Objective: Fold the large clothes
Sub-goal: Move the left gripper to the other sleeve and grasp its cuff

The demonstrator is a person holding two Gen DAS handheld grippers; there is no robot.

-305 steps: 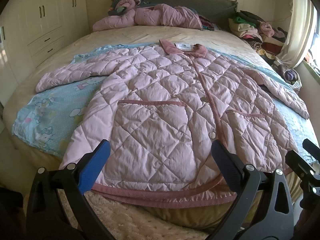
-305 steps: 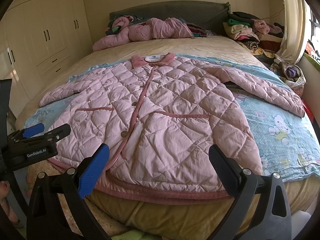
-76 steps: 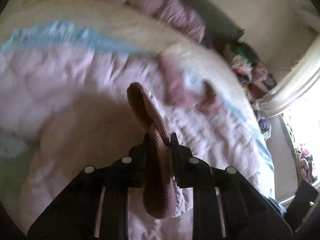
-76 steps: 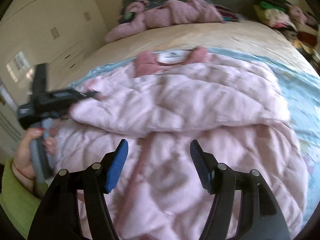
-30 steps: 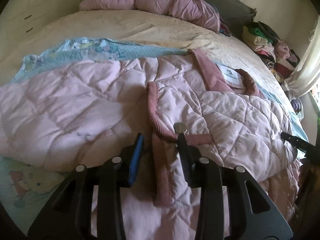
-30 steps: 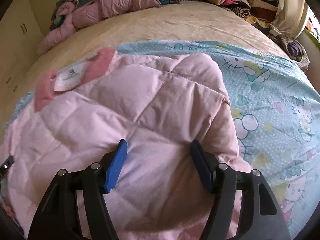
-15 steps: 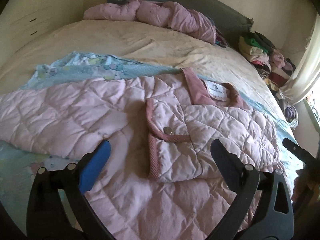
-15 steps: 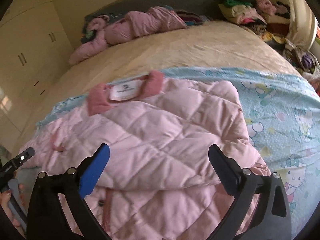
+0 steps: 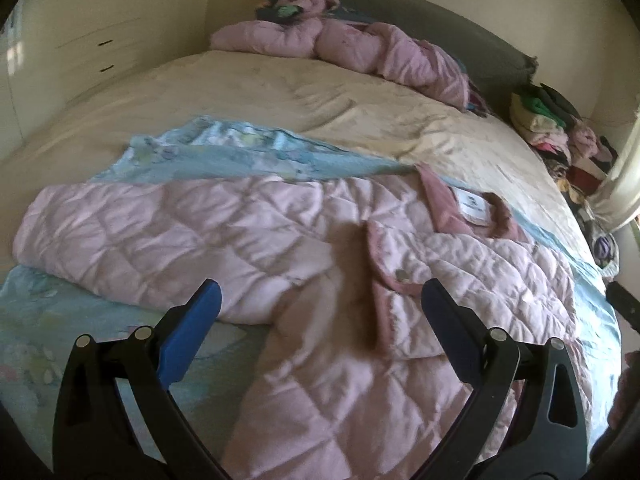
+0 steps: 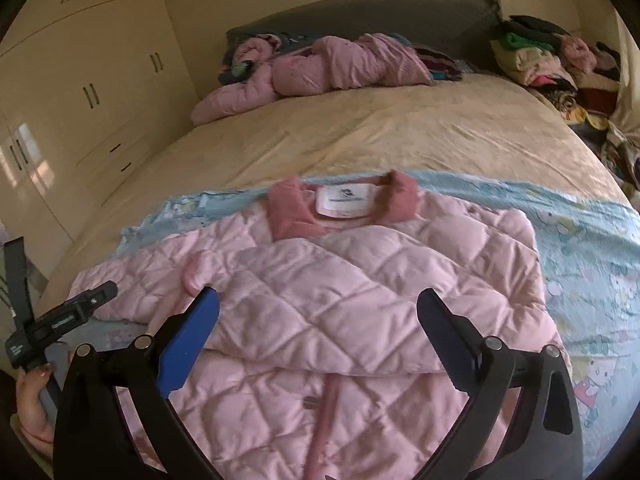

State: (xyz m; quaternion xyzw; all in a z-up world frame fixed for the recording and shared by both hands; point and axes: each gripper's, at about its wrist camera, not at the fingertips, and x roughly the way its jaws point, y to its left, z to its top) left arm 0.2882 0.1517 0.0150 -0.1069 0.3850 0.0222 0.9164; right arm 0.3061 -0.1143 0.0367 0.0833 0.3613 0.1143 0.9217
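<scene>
A pink quilted jacket lies front-up on a blue cartoon blanket on the bed. Its right sleeve is folded across the chest, the cuff with a snap near the middle. Its left sleeve lies stretched out to the left. My left gripper is open and empty, above the jacket's left side. My right gripper is open and empty, over the folded sleeve, below the collar. The left gripper also shows at the left of the right wrist view.
A second pink padded garment lies bunched at the grey headboard. A pile of mixed clothes sits at the far right of the bed. Cream wardrobes stand to the left. A curtain hangs at the right.
My left gripper let go of the folded sleeve's cuff, opened wide and drew back. My right gripper also opened wider and pulled back from the jacket.
</scene>
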